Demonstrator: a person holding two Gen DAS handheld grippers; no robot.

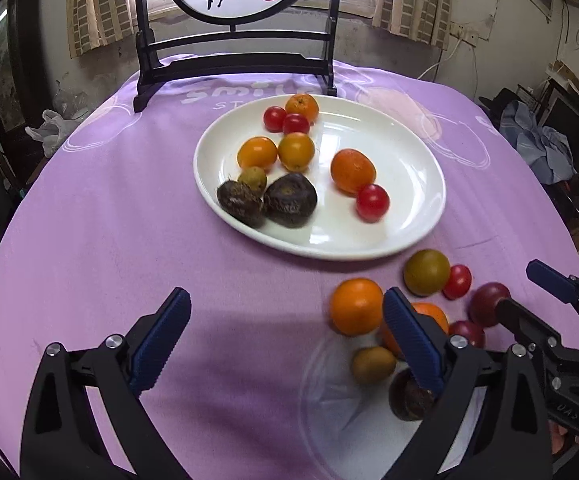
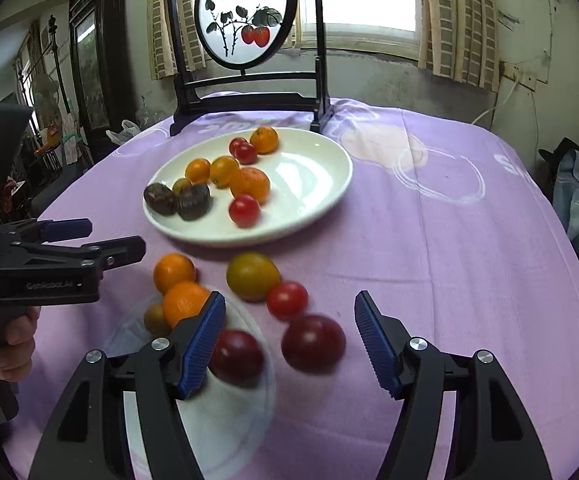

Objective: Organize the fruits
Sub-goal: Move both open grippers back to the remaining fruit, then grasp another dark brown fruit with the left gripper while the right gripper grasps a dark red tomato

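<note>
Between the fingers of the right hand-held gripper [image 2: 289, 342], on the purple-covered table [image 2: 469, 264], lies a dark red plum [image 2: 313, 343], just ahead of the blue pads and slightly right of the midline between them. This hand-held gripper is spread wide and grasps nothing. The plum is close to round, so I see no long axis that would dictate a grip angle; it looks blurred, so its exact outline is hard to fix.

A second dark plum [image 2: 236, 356] sits just beside the left finger, partly hidden by it, on what seems to be a clear plastic sheet or lid [image 2: 249, 420]. Further ahead lie 1 red cherry tomato [image 2: 287, 301], 1 greenish-yellow fruit [image 2: 252, 276], 2 oranges [image 2: 174, 273] touching each other, and a small brownish fruit [image 2: 155, 319].

The left hand-held gripper [image 1: 285, 340] is also released and empty, over bare cloth; the loose fruits lie to its right, around its right finger. So the right one is the nearer to the plum, judged from both views.

The white plate [image 2: 321, 184], already holding tomatoes, oranges and 2 dark rough fruits, lies ahead and to the left, well apart from the plum. The likely move is a short advance and closing on the plum.
</note>
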